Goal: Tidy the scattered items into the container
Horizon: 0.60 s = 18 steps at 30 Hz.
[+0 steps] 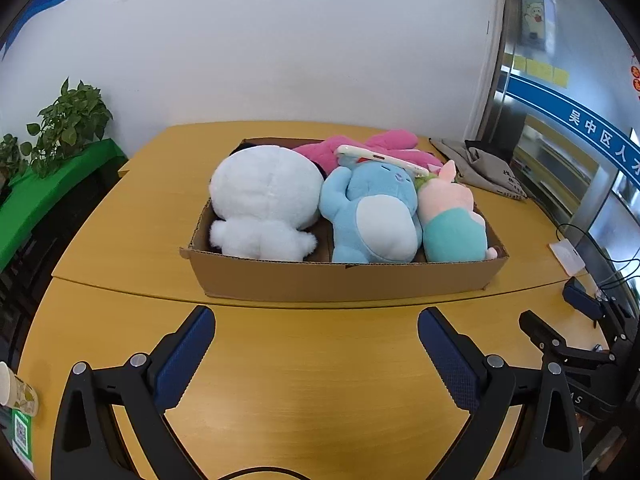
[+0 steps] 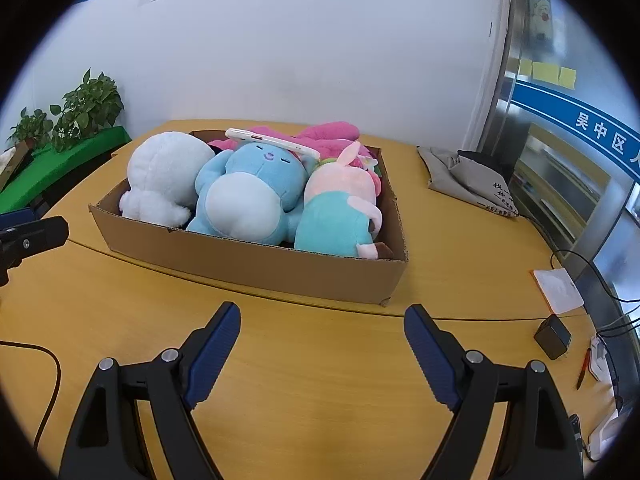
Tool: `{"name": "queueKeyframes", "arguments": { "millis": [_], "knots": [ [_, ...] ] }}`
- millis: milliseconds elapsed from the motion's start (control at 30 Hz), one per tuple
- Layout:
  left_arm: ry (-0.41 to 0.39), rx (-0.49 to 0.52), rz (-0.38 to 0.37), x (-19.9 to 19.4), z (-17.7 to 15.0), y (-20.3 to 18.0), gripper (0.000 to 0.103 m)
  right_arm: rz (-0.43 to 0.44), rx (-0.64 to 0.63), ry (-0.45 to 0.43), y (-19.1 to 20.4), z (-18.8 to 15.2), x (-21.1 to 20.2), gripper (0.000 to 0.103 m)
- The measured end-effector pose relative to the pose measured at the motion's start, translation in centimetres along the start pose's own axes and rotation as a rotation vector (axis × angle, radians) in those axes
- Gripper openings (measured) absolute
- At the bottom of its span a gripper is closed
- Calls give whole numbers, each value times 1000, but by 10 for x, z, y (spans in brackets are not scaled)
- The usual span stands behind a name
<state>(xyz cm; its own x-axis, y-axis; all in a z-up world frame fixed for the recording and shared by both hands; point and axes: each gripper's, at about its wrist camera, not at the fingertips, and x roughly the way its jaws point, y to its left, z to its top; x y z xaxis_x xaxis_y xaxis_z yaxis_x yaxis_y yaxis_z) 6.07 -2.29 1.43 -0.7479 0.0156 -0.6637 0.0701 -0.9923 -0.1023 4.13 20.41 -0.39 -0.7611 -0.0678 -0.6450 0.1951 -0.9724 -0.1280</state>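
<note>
Both tongs, left tongs & right tongs, spread apart w/ nothing held; plush toys in cardboard box prob light, squashy—pinch a limb.

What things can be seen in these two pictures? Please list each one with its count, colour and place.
cardboard box: 1, brown, middle of the table
white plush toy: 1, white, left end of the box
blue plush toy: 1, light blue, middle of the box
pink and teal plush toy: 1, right end of the box
pink plush toy: 1, bright pink, back of the box
phone: 1, white, lying on the toys
table: 1, yellow wood
grey bag: 1, table, right of the box
black cube: 1, table, right edge
plants: green, left, by the wall
paper cup: 1, far left edge
left hand-held gripper: open, empty
right hand-held gripper: open, empty
</note>
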Motion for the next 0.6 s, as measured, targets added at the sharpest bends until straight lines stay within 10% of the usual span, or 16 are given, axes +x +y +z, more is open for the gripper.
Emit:
{"name": "queueKeyframes", "arguments": {
  "millis": [600],
  "knots": [
    [24,-38,23,13,-8,5,103,-8,20,-1,12,-3,17,84]
  ]
}}
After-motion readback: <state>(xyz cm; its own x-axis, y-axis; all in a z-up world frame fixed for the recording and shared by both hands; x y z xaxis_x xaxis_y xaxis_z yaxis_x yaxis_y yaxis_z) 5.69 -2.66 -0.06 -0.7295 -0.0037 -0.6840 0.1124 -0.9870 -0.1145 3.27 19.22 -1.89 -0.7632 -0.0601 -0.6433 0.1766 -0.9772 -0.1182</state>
